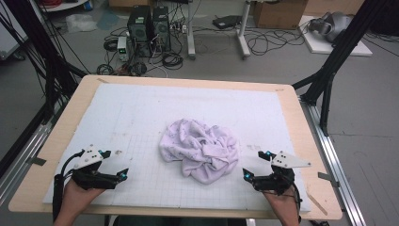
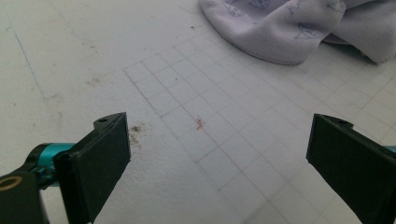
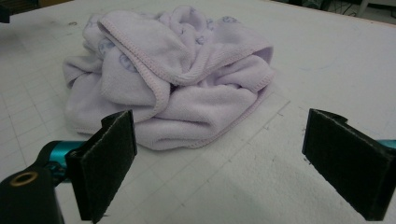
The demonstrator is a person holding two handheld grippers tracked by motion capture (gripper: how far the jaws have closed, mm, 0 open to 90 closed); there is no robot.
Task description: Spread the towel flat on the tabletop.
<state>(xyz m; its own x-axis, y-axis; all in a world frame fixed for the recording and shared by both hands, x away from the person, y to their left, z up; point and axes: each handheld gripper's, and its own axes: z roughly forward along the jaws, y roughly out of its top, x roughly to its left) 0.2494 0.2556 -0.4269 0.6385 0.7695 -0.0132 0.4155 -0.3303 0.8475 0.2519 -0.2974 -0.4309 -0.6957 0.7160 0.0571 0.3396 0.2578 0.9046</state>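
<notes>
Crumpled towel (image 1: 199,149) untouched, left hand-held gripper (image 1: 114,164) wide open, empty

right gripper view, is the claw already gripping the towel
No, the right claw stands wide open with bare mat between its jaws, and the crumpled lilac towel lies beyond them, untouched.

Left gripper (image 1: 114,163) and right gripper (image 1: 253,163) sit low in the hands — jaws wide apart, nothing between them.
</notes>
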